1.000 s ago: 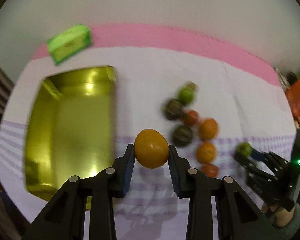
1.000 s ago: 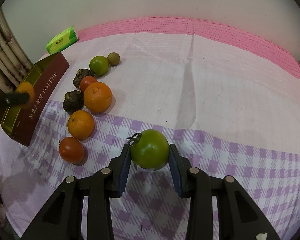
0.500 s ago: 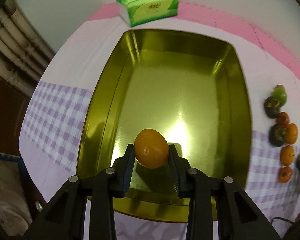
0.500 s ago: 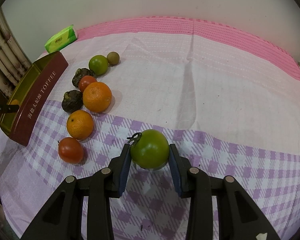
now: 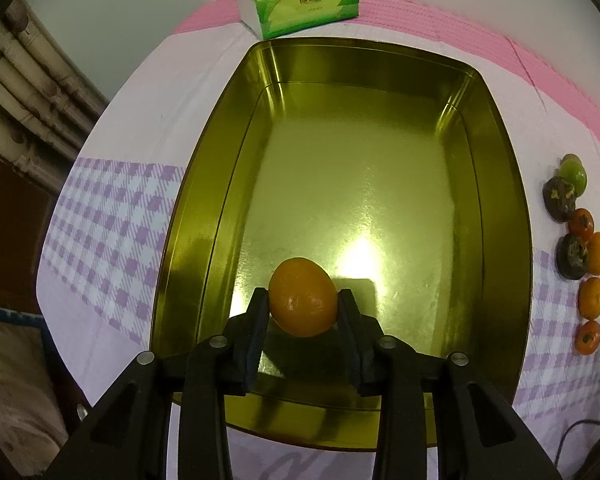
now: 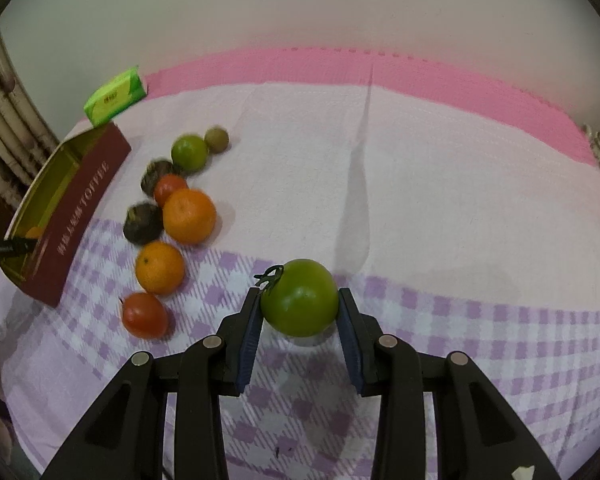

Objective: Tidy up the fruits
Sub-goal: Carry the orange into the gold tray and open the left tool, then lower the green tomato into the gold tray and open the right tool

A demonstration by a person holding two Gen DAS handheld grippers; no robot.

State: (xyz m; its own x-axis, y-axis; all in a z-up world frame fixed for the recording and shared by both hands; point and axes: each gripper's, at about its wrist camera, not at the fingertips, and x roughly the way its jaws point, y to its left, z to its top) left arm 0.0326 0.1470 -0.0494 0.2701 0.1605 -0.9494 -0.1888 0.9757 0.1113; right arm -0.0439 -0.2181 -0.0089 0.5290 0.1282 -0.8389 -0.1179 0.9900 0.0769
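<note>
My left gripper (image 5: 303,308) is shut on an orange (image 5: 302,297) and holds it over the near end of the gold tin (image 5: 496,208). In the right wrist view the tin (image 6: 80,208) shows its dark red side, with the left gripper tip (image 6: 12,246) at its near end. My right gripper (image 6: 299,312) is shut on a green tomato (image 6: 299,298) above the checked cloth. Several fruits lie in a row beside the tin: a big orange (image 6: 189,216), a small orange (image 6: 160,267), a red tomato (image 6: 145,315), a lime (image 6: 189,153) and dark fruits (image 6: 143,223).
A green tissue pack (image 5: 300,4) lies beyond the tin's far end; it also shows in the right wrist view (image 6: 114,96). A pink band (image 6: 380,76) runs along the cloth's far edge by the wall. Pipes (image 5: 32,92) stand at the left.
My left gripper has swung from the fruit row to over the tin and lowered the orange into its near end. My right gripper has tilted up a little, still holding the green tomato.
</note>
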